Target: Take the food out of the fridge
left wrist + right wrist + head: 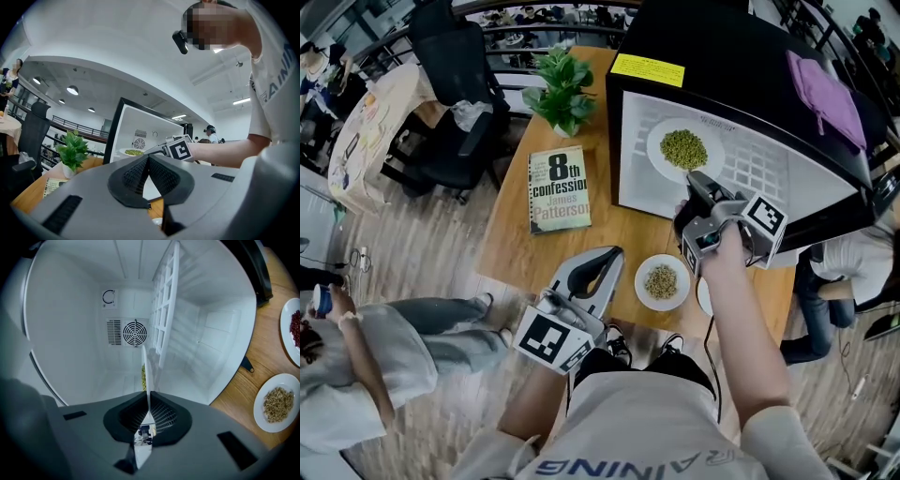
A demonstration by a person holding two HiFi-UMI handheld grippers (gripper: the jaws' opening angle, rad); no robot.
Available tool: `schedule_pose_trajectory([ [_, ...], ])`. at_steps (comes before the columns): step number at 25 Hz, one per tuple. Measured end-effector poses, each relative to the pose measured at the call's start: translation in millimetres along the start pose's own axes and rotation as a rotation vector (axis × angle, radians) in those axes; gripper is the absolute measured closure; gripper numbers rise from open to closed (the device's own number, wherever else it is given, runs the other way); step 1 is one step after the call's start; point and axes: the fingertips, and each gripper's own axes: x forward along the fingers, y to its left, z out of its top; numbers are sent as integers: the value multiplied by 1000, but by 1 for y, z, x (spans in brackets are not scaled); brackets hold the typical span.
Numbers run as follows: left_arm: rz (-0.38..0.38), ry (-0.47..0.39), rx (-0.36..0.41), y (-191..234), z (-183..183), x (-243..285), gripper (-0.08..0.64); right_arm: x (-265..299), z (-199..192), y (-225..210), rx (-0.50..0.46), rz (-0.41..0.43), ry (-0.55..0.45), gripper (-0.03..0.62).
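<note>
Right gripper (697,180) is clamped on the near rim of the plate of green beans (662,155), dead ahead inside the fridge (741,56) at upper centre; left gripper (602,266), closed on nothing, hangs well back.

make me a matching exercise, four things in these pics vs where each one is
1 plate of green beans
2 plate of tan grains
3 book
4 potted plant

a far end of the table
b inside the fridge
c on the table, in front of the fridge
d lying flat, mid-table

Pairs: 1-b, 2-c, 3-d, 4-a
</note>
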Motion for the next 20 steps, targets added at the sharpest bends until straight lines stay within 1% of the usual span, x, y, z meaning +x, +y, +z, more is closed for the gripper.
schedule_pose_trajectory([
  [5,24,8,0,-5,-4,-1,552,-19,-7,2,-22,48,39,560],
  [9,58,10,11,-8,-1,-5,552,-39,-21,5,-32,76,100,560],
  [14,140,14,23,-3,-3,-22,554,-65,-49,-7,-58,89,204,560],
  [20,233,26,31,5,-9,-53,554,-80,-90,-40,-91,72,327,560],
])
